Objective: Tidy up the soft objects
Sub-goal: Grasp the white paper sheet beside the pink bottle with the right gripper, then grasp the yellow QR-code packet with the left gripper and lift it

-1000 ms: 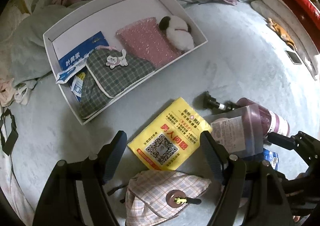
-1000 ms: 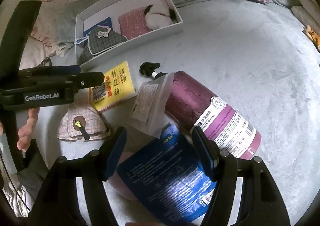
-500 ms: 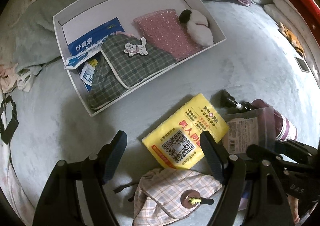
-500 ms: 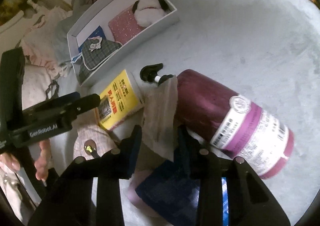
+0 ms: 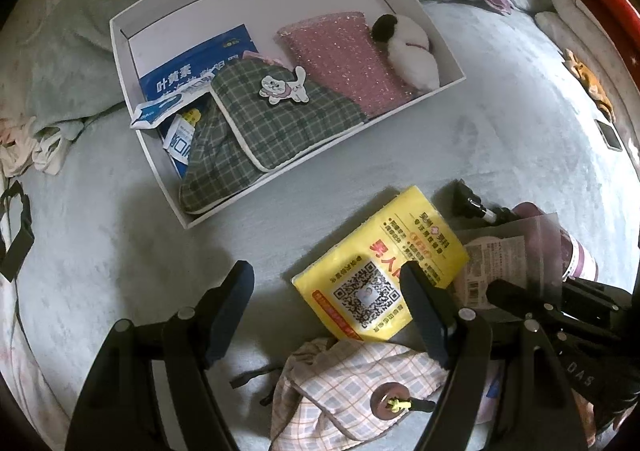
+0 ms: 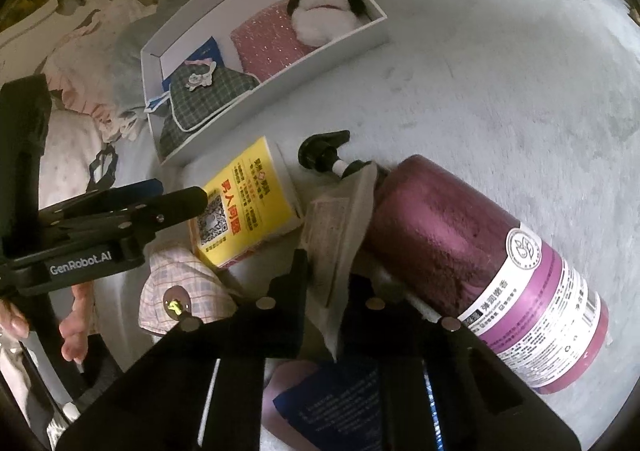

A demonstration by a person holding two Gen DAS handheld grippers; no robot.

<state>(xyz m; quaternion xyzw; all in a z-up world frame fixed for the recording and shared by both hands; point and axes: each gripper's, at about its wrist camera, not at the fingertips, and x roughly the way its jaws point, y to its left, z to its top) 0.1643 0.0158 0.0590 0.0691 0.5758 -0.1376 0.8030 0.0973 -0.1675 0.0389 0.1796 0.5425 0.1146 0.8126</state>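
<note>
As its jaws close on the clear sachet (image 6: 340, 235) lying straight ahead between them, long axis running away along the fingers, the right hand-held gripper (image 6: 326, 271) sits nearest; whether the pads already bite is unclear. The left hand-held gripper (image 5: 326, 291) hangs open alongside.

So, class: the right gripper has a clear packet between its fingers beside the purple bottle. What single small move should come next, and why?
Probably finish closing, then lift a little. The right gripper is closing on the clear packet, whose far edge leans on the purple pump bottle. Lifting frees it for the white box, where soft things already lie.
</note>
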